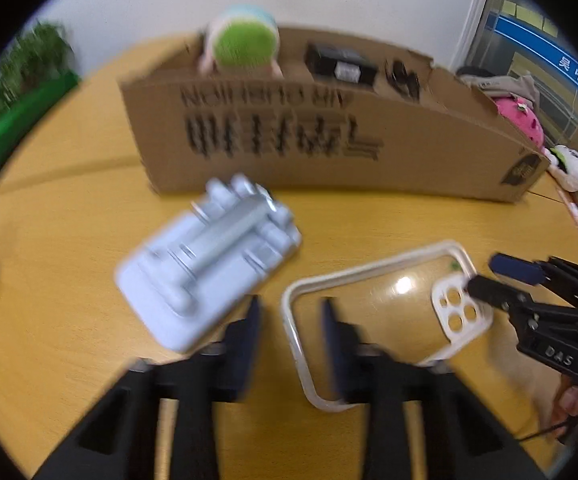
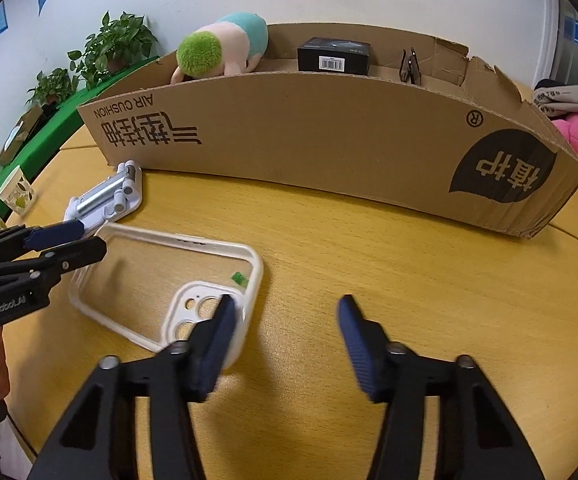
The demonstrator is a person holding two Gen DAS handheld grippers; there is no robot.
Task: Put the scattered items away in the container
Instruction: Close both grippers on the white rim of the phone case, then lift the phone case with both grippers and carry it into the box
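1. White phone stand point(image 2: 103, 200) lies on the table point(image 2: 369, 280), beside the cardboard box point(image 2: 329, 140)
2. Left tongs point(image 1: 291, 320), released, straddle the phone case point(image 2: 161, 284) rim
3. Right tongs point(image 2: 287, 320), released, at the case's camera corner

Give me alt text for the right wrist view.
The right gripper, jaws open, hovers at the camera-cutout end of a white phone case on the wooden table. The cardboard box behind holds a plush toy and a black carton.
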